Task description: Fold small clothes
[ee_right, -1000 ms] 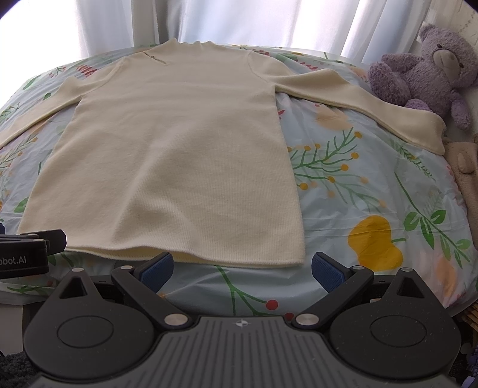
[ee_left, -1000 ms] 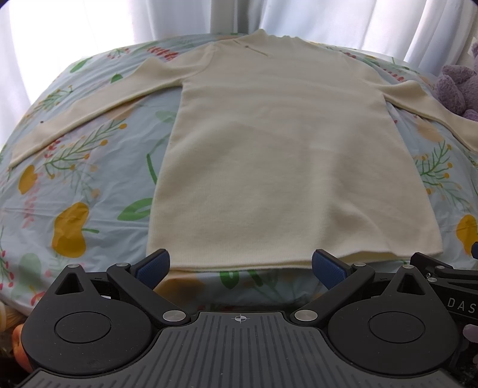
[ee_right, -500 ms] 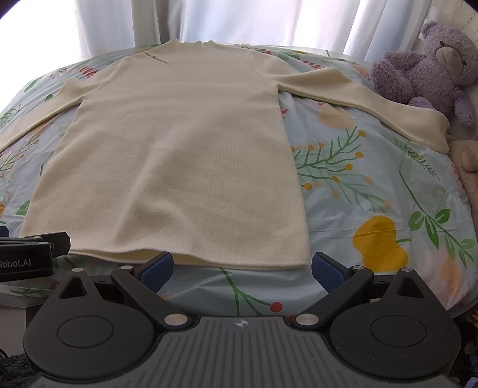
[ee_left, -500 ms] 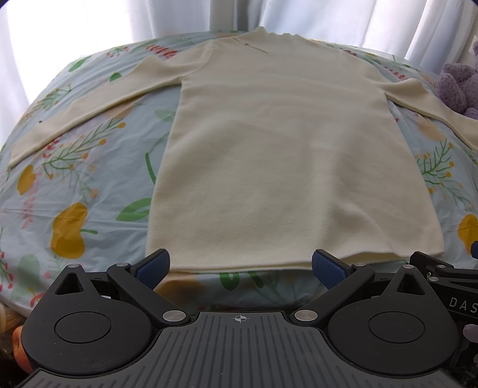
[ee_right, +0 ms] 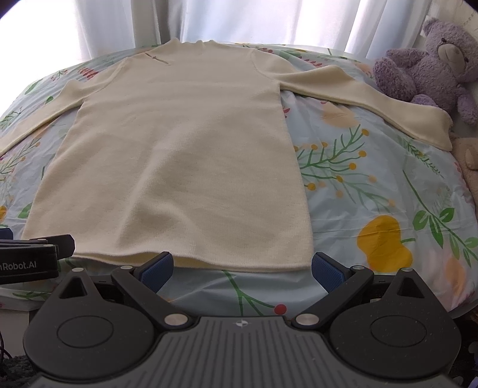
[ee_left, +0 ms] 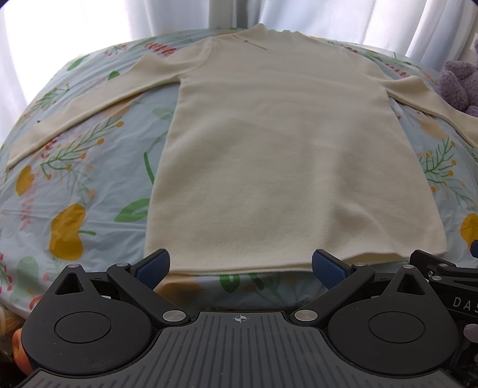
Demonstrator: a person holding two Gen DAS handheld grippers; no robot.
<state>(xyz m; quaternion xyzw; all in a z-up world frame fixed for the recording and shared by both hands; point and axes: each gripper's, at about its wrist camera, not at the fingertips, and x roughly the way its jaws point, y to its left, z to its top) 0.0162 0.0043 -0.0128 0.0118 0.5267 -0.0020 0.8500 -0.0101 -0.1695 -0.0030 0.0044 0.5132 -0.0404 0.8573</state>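
A cream long-sleeved knit sweater lies flat on the floral bedspread, collar far, hem near, both sleeves spread out to the sides. It also shows in the right wrist view. My left gripper is open and empty, just short of the hem near its left corner. My right gripper is open and empty, just short of the hem near its right corner. The other gripper's body shows at the edge of each view.
The floral bedspread covers the bed. A purple teddy bear sits at the far right by the right sleeve's cuff, with a beige plush below it. White curtains hang behind the bed.
Both grippers have edged slightly forward toward the hem. The sweater has not moved and both jaws stay open.
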